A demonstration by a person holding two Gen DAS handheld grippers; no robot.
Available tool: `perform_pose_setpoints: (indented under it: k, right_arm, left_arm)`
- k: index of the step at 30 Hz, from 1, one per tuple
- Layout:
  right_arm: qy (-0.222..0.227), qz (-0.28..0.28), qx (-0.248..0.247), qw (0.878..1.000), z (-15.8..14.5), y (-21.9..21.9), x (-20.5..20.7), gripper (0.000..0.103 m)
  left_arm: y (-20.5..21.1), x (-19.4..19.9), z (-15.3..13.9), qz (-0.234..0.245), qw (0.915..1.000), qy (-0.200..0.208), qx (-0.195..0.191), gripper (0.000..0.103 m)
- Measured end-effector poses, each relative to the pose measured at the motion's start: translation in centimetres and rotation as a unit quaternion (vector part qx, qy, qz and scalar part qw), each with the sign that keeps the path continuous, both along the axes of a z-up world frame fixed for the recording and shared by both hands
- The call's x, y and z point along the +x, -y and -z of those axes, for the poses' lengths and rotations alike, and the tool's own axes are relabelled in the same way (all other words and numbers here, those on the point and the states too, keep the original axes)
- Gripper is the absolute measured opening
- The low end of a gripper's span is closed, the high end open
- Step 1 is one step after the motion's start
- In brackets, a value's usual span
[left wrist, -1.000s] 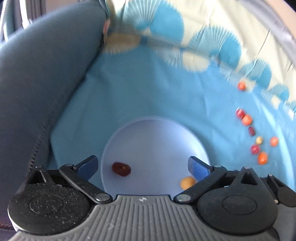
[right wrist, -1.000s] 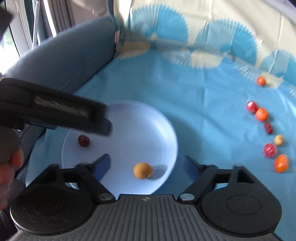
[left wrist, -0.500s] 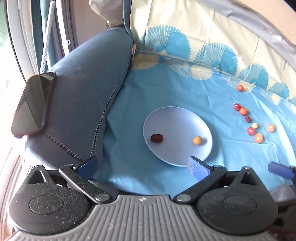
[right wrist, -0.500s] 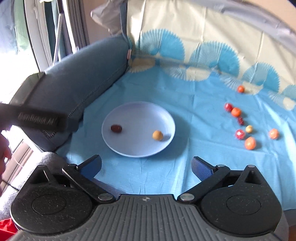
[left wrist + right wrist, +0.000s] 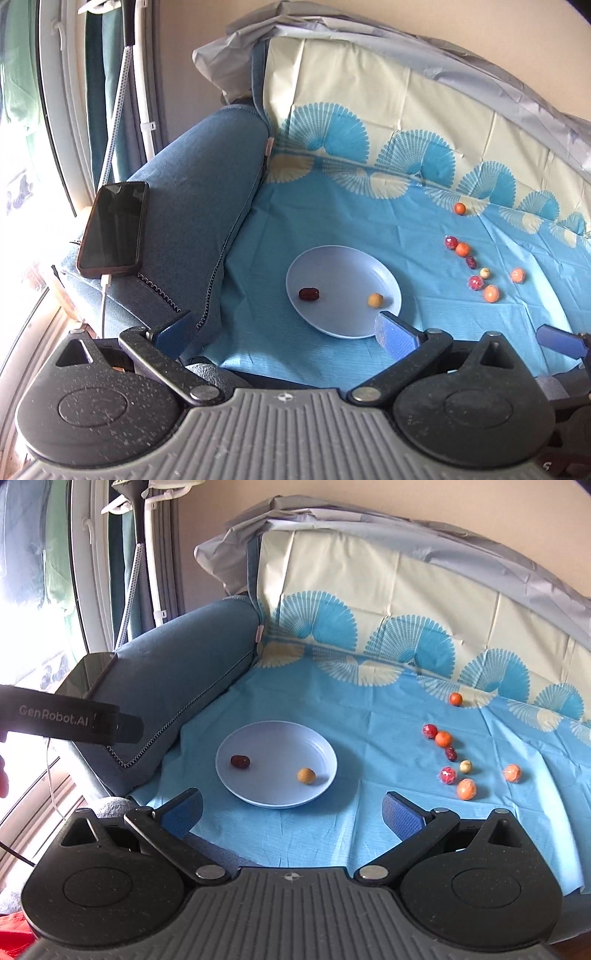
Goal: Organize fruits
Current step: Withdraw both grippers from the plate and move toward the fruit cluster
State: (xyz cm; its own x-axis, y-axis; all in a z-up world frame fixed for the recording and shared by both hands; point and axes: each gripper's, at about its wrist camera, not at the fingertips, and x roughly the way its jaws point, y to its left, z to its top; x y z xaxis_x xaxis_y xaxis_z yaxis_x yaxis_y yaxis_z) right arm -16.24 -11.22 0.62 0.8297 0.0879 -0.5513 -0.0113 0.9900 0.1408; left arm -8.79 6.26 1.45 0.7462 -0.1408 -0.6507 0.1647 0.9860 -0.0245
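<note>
Two fruits already lie in the pale blue plate (image 5: 236, 746), and you have just backed both hand-held grippers up and away from it: a second ago the plate filled each wrist view, and now it sits small in the middle of the blue cloth (image 5: 369, 812) with the whole spread in sight. Your right hand-held gripper (image 5: 291, 812) has just been opening and now stands with its jaws wide apart and nothing between them; your left hand-held gripper (image 5: 284, 328) is likewise spread wide and empty, its pads hanging apart over the near edge of the cloth. To my eye that means one drop-off is finished and you are pulled back to pick the next targets. Count what is in the plate: one dark red fruit (image 5: 240, 761) towards its left side and one tan round fruit (image 5: 306, 775) towards its right, well apart from each other. Count what is left on the cloth to the right of the plate: eight loose pieces. Four are orange (image 5: 443, 739), one of them lying alone far back near the patterned border; two are shiny red (image 5: 448, 775); one is small and dark red (image 5: 450, 753); one is small and pale (image 5: 465, 766). Six of them bunch in a loose line, with one orange off to their right. One phone (image 5: 112, 229) rests on the sofa arm, clear of the work.
</note>
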Motion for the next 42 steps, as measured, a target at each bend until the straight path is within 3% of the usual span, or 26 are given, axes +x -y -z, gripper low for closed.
perform_pose_setpoints:
  k: [24,34,42]
  right_arm:
    - [0.008,0.017,0.019,1.0,-0.1,0.6,-1.0,0.102]
    - [-0.001,0.036,0.044,0.998,1.1,2.1,-0.7,0.102]
    - [-0.01,0.076,0.07,0.995,3.1,5.6,0.1,0.102]
  left_arm:
    - [1.0,-0.8,-0.6,0.003,0.9998,0.011,0.019,0.103]
    - [2.3,0.2,-0.1,0.01,0.9991,-0.011,0.039,0.103]
    - [5.9,2.3,0.3,0.026,0.9975,-0.028,0.058,0.103]
